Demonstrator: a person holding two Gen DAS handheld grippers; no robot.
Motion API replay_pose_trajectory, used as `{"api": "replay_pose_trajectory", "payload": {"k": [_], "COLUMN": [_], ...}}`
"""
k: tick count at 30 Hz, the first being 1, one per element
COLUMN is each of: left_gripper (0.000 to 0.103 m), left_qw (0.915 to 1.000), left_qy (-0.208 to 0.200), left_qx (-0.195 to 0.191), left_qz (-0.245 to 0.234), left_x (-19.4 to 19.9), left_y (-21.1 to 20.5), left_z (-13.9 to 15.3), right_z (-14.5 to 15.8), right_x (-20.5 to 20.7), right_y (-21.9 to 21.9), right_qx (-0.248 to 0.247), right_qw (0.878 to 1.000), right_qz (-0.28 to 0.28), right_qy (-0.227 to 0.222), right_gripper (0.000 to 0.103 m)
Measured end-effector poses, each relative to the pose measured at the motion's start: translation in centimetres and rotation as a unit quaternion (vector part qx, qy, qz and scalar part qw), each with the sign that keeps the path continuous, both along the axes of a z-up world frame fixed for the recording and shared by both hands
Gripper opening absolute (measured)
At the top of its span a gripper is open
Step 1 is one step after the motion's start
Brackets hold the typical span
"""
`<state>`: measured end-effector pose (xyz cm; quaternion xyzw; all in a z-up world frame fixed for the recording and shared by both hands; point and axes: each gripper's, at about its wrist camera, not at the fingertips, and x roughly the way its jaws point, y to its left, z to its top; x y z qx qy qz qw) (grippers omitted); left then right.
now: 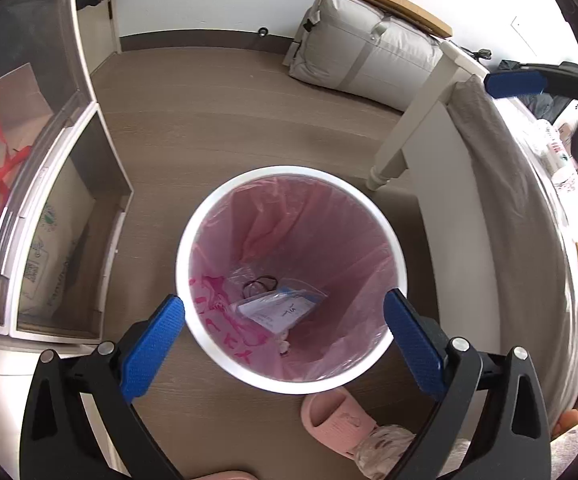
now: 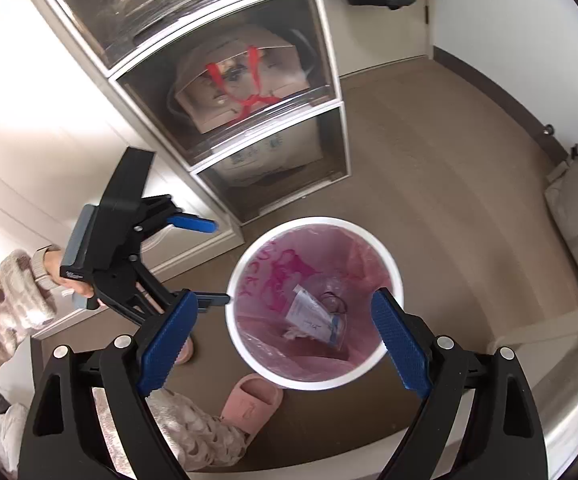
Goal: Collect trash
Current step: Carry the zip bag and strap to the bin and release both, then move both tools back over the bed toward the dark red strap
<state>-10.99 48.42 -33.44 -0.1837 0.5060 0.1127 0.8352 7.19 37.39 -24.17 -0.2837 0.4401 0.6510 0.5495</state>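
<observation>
Where magenta lettering blurs, pink bin liner, unreadable plastic packet

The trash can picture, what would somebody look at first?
Probably the white trash can with its pink bag, standing in the middle of the brown floor, with a clear plastic packet and a black loop at the bottom. Next come the open blue left tongs and right tongs, both hanging empty over it. A pink slipper sits beside the can.

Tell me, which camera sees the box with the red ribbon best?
The right wrist view. There the box with the red ribbon faces the camera inside the clear drawer unit. In the left wrist view the box sits squashed and blurry at the edge.
</observation>
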Motion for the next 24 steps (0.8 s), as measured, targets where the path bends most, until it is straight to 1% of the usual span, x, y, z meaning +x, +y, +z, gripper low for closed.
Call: {"api": "replay_pose_trajectory", "payload": {"k": [5,9,13,14,15,17,20,24], "left_gripper": [0.098,0.098,0.098,0.098,0.098,0.098,0.098,0.098], "left_qw": [0.9999,0.9999,0.9999,1.0,1.0,0.9999,0.999,0.9985], "left_qy": [-0.006,-0.001,-0.005,-0.004,-0.003,-0.003,-0.014,-0.027], "left_qx": [-0.008,0.007,0.0,0.0,0.002,0.014,0.037,0.041], "left_qz": [0.013,0.01,0.011,0.009,0.004,-0.009,-0.02,-0.025], "left_x": [-0.7,-0.7,-0.9,-0.9,-0.8,-0.6,-0.5,-0.2], "left_y": [0.2,0.0,-0.6,-0.9,-1.3,-2.3,-4.0,-5.9], "left_z": [0.5,1.4,2.7,3.1,3.6,4.8,6.9,9.4], "right_z": [0.4,0.7,1.6,1.8,2.2,3.0,4.3,6.2], "right_x": [1.5,1.7,1.9,1.9,1.9,2.0,2.2,2.7], "right_y": [-0.6,-1.0,-1.8,-2.2,-2.5,-3.4,-5.0,-7.8], "right_qx": [0.003,0.001,0.015,0.018,0.021,0.03,0.043,0.058], "right_qw": [0.999,0.999,0.999,0.999,0.999,0.998,0.997,0.996], "right_qz": [-0.031,-0.033,-0.043,-0.046,-0.05,-0.055,-0.06,-0.074], "right_qy": [0.009,0.001,0.007,0.008,0.007,0.008,0.004,-0.003], "right_gripper": [0.086,0.086,0.087,0.089,0.091,0.091,0.092,0.093]}}
